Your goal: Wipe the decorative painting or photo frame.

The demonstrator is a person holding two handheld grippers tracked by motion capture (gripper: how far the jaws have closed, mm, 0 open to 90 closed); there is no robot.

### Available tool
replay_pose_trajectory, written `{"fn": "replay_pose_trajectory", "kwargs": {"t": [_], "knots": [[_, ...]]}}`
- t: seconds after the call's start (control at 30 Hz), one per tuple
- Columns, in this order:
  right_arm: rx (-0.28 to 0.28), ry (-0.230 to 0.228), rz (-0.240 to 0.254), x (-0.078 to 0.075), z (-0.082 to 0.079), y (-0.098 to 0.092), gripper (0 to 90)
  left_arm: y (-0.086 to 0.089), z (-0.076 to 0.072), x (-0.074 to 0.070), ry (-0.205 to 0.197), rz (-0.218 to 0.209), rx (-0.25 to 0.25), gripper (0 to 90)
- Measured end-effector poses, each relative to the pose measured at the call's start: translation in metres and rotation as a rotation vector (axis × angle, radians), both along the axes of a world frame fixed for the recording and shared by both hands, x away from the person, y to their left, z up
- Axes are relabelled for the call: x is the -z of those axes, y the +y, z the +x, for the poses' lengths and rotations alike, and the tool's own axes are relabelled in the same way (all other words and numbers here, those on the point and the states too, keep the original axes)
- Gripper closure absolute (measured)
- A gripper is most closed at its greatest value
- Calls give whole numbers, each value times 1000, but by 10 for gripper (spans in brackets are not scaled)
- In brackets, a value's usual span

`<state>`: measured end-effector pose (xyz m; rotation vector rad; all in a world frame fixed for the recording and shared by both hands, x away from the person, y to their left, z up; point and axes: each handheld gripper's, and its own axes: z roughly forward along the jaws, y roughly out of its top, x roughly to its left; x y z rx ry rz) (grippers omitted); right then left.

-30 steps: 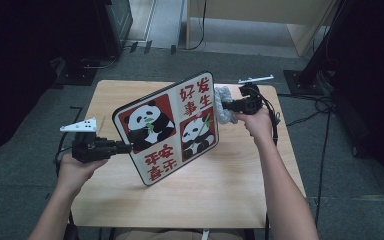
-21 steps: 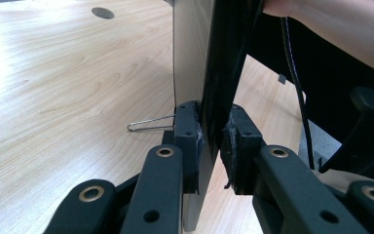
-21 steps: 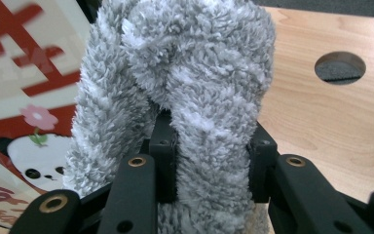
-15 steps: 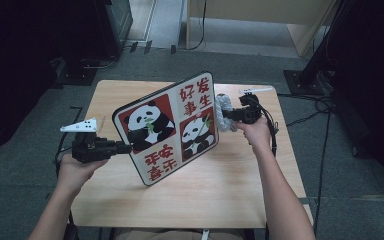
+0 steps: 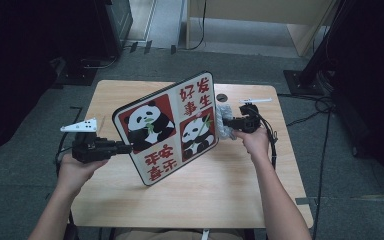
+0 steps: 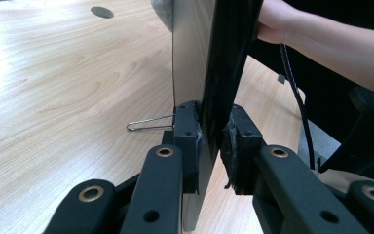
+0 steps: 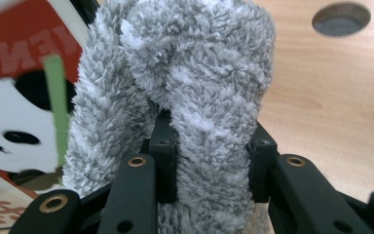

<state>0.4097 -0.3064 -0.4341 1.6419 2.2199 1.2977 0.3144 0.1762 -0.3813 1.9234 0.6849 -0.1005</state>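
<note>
High view showed the left claw (image 5: pixel 125 148) clamped on the lower left edge of the flat rectangular panda-print board (image 5: pixel 167 127), which was held tilted above the light wooden bench (image 5: pixel 240 185). The right claw (image 5: pixel 226 121) was closed on a fluffy grey microfibre cloth (image 5: pixel 223 122) touching the board's right edge. The board appeared stiff, light and smooth-faced, best gripped at its rim; the cloth looked soft and compressible.
</note>
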Motion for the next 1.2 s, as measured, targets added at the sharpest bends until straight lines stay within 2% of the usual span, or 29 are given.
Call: {"fn": "replay_pose_trajectory", "kwargs": {"t": [0.23,0.37,0.43,0.53,0.77,0.87,0.97,1.1,1.2], "knots": [[15,13,3,15,-5,-2,660,0,0,0,-1,0,0,783],[34,27,28,22,-8,-4,660,0,0,0,-2,0,-2,783],[28,24,19,24,-9,-4,660,0,0,0,-3,1,-2,783],[30,44,11,29,-10,-5,660,0,0,0,-2,0,-3,783],[26,21,-1,24,-12,-9,659,1,0,0,-4,4,-16,782],[26,-20,-27,19,-14,-14,658,1,-1,0,-9,5,-14,782],[43,-37,-28,15,-15,-22,657,1,-1,0,-9,4,-14,783],[58,-46,-31,15,-19,-30,656,1,-1,0,-10,4,-14,783],[57,-49,-63,15,-22,-34,655,1,-1,0,-11,5,-14,783]]}}
